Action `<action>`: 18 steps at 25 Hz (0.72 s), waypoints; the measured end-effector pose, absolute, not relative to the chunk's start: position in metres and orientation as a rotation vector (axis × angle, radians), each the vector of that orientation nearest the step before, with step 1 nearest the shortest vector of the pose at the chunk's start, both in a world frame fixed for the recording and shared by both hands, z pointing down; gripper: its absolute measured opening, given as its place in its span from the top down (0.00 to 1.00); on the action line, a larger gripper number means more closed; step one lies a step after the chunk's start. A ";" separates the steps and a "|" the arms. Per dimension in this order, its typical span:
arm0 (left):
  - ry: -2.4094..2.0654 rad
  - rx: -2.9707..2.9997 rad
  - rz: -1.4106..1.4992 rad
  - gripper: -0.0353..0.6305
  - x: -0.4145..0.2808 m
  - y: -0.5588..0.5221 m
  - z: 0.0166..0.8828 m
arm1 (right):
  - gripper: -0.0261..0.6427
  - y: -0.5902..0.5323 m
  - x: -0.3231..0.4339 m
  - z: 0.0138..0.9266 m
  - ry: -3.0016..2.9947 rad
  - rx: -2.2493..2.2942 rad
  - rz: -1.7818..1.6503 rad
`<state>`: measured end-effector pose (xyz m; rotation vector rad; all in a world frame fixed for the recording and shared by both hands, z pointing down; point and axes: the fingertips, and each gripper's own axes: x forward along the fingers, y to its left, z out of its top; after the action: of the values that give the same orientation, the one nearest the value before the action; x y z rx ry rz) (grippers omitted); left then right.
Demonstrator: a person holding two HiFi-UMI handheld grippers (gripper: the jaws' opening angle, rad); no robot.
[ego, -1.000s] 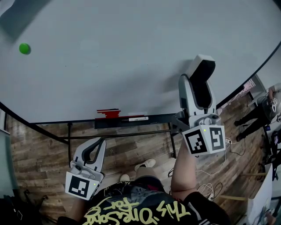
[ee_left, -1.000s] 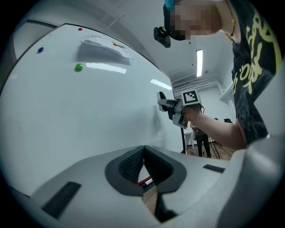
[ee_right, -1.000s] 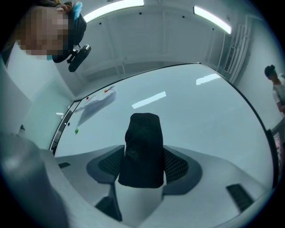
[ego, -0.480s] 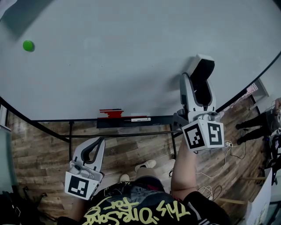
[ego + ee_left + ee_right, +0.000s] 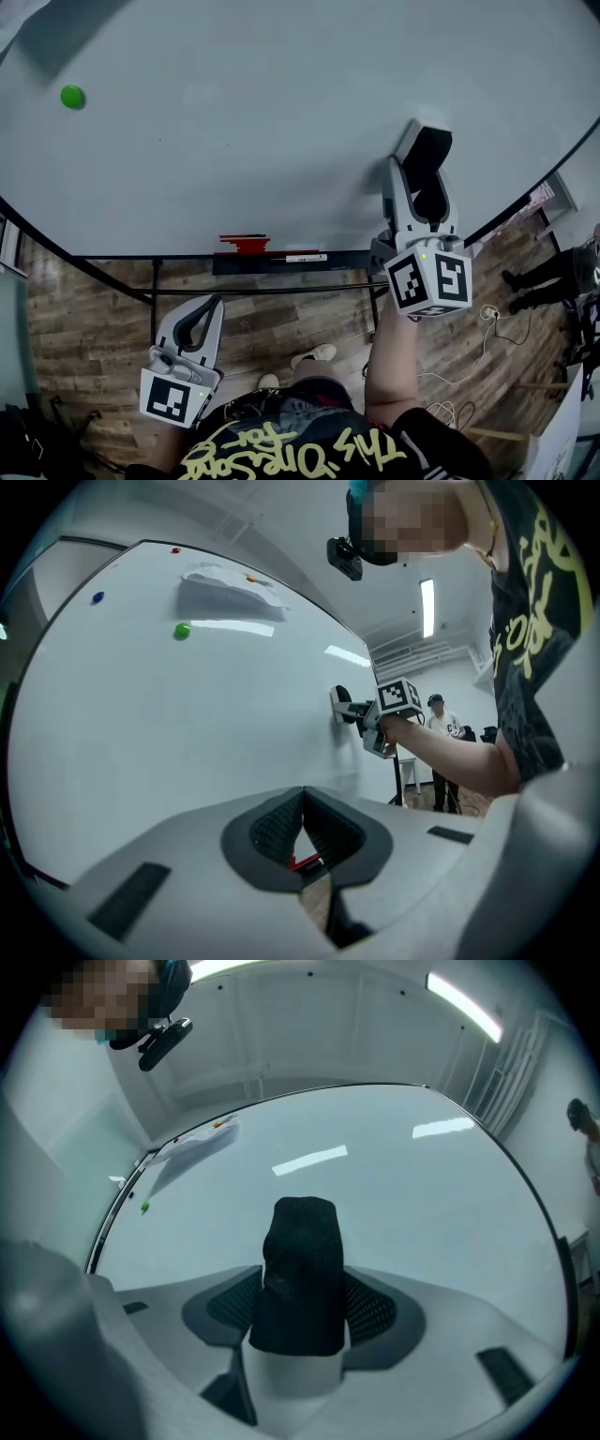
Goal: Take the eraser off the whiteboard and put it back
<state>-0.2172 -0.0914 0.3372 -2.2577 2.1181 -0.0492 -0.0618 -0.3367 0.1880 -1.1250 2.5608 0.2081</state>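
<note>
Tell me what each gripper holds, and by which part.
Right gripper clamps the eraser across its sides, near its rear end. Left gripper: shut, holding nothing.

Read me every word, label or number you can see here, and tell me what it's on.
"This" and "For": yellow lettering on the shirt, upside down; the rest unclear.
Left gripper's cube, right gripper's cube: square patterns, no words.
Pen on the tray: label too small.

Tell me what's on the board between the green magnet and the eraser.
Nothing: the head view shows bare whiteboard from the green magnet to the eraser in the right gripper.
</note>
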 end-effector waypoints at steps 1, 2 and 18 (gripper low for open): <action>2.119 -2.257 -0.049 0.94 -0.218 -0.091 0.337 | 0.57 -0.337 -0.062 0.188 2.561 -1.131 0.212; 2.118 -2.257 -0.049 0.94 -0.218 -0.091 0.338 | 0.57 -0.338 -0.063 0.189 2.561 -1.136 0.215; 2.109 -2.264 -0.047 0.94 -0.218 -0.091 0.338 | 0.57 -0.342 -0.071 0.194 2.573 -1.168 0.282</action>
<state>-0.2179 -0.0905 0.3375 -2.2645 2.1094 -0.0474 -0.0705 -0.3416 0.1939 -1.1684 2.5729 0.2820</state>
